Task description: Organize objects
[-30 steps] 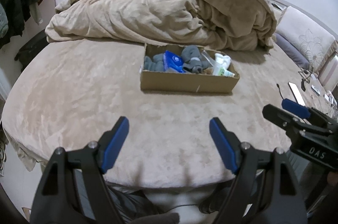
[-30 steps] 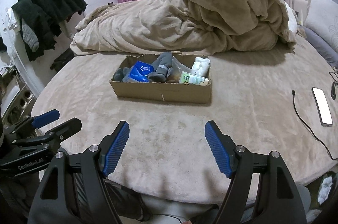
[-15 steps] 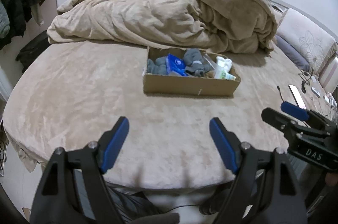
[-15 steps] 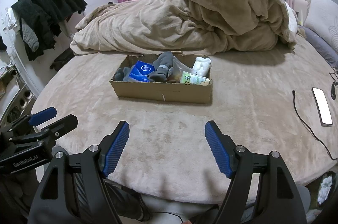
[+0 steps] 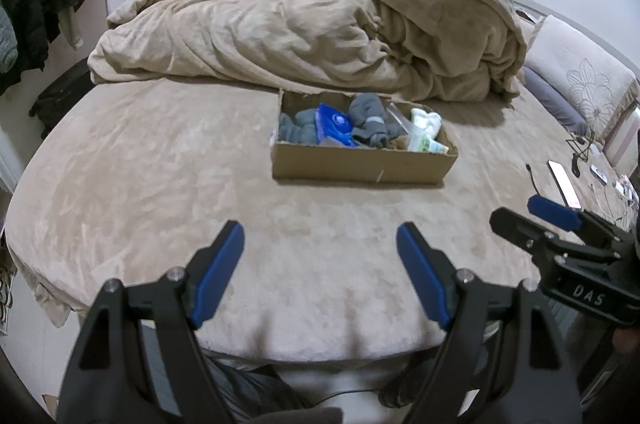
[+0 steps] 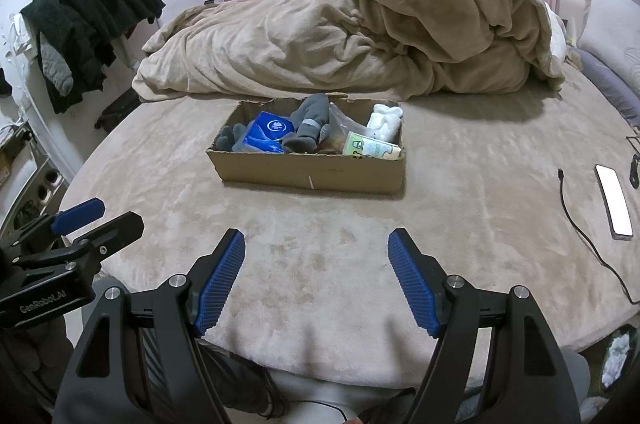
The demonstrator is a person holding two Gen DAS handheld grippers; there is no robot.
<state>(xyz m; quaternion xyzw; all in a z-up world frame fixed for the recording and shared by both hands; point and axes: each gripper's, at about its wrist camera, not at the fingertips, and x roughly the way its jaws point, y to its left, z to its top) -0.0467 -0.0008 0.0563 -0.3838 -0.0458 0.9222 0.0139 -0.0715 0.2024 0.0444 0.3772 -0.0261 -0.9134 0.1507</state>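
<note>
- Two claws, left claw [image 5: 320, 264] and right claw [image 6: 316, 272], both spread wide and holding nothing, hovering over near edge of bed [image 6: 460, 224].
- Cardboard box [image 6: 308, 176] sits mid-bed, well ahead of both claws.
- Inside: grey socks [image 6: 308, 128], blue packet [image 6: 268, 132], green-print pack [image 6: 372, 148], white item [image 6: 384, 118].
- Socks likely soft, light; pinch a bunched fold.
- Packets probably slippery; grip an edge.
</note>
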